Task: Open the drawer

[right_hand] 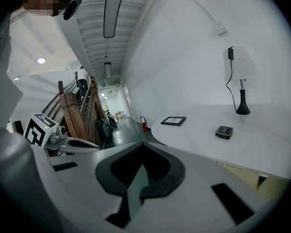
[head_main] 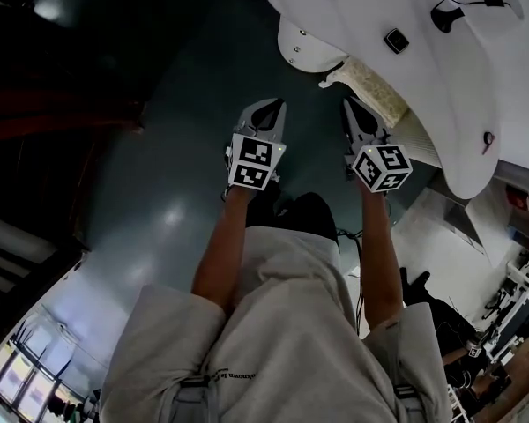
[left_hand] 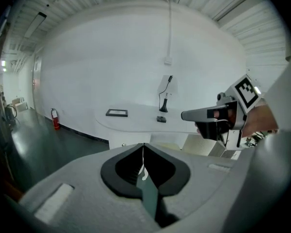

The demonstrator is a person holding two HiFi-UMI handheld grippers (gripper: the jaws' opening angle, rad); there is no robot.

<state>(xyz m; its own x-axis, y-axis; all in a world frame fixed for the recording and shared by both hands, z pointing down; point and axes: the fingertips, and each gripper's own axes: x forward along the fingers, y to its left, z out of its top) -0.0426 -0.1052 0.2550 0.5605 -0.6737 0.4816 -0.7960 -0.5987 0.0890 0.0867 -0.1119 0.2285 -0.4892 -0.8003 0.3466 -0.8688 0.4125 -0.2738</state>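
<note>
Beside white table (head_main: 441, 77) | L gripper (left_hand: 143, 147), R gripper (right_hand: 143, 145): jaws closed, empty | far person (right_hand: 81, 84) (R gripper view only)

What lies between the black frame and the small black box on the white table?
Nothing; the right gripper view shows bare white table between the black frame and the small black box.

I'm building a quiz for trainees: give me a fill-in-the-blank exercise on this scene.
1. The jaws of the left hand-held gripper are ___, with nothing between them.
2. The fire extinguisher is coloured ___.
3. In the right gripper view, the picture frame on the white table lies to the ___ of the small black box.
Missing words: shut; red; left.
</note>
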